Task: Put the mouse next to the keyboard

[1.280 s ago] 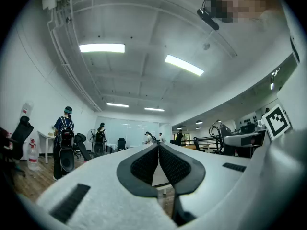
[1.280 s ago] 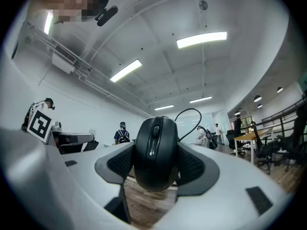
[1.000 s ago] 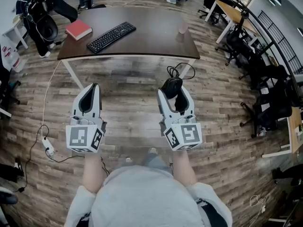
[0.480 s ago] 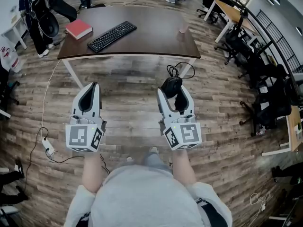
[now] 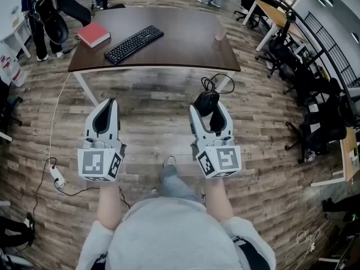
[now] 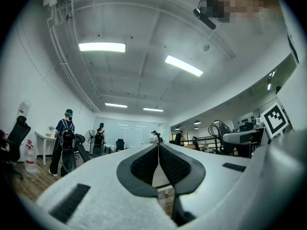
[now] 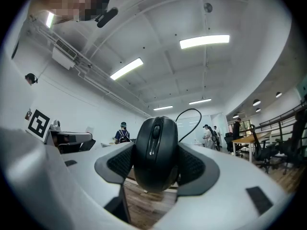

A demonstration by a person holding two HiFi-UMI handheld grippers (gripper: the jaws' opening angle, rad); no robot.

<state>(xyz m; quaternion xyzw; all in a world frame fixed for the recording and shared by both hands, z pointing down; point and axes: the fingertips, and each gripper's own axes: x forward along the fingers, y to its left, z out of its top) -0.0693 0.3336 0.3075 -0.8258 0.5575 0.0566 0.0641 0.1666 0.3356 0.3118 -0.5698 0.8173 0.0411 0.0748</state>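
My right gripper point(image 5: 206, 105) is shut on a black wired mouse point(image 5: 206, 101), whose cable point(image 5: 216, 83) loops ahead of it. In the right gripper view the mouse point(image 7: 155, 152) fills the gap between the pads, wheel side facing the camera. My left gripper point(image 5: 105, 110) is shut with nothing between its pads point(image 6: 146, 164). Both are held side by side over the wooden floor, short of the dark brown table point(image 5: 185, 44). A black keyboard point(image 5: 134, 43) lies slanted on the table's left half.
A red book point(image 5: 93, 35) lies at the table's left end and a pink cup point(image 5: 219, 34) near its right edge. Office chairs and desks point(image 5: 292, 55) crowd the right side. A cable with a power strip point(image 5: 55, 176) trails on the floor at left. People stand at the far left.
The table sits slightly nearer in view. My foot has stepped forward between the grippers. Both grippers keep their hold and pose.
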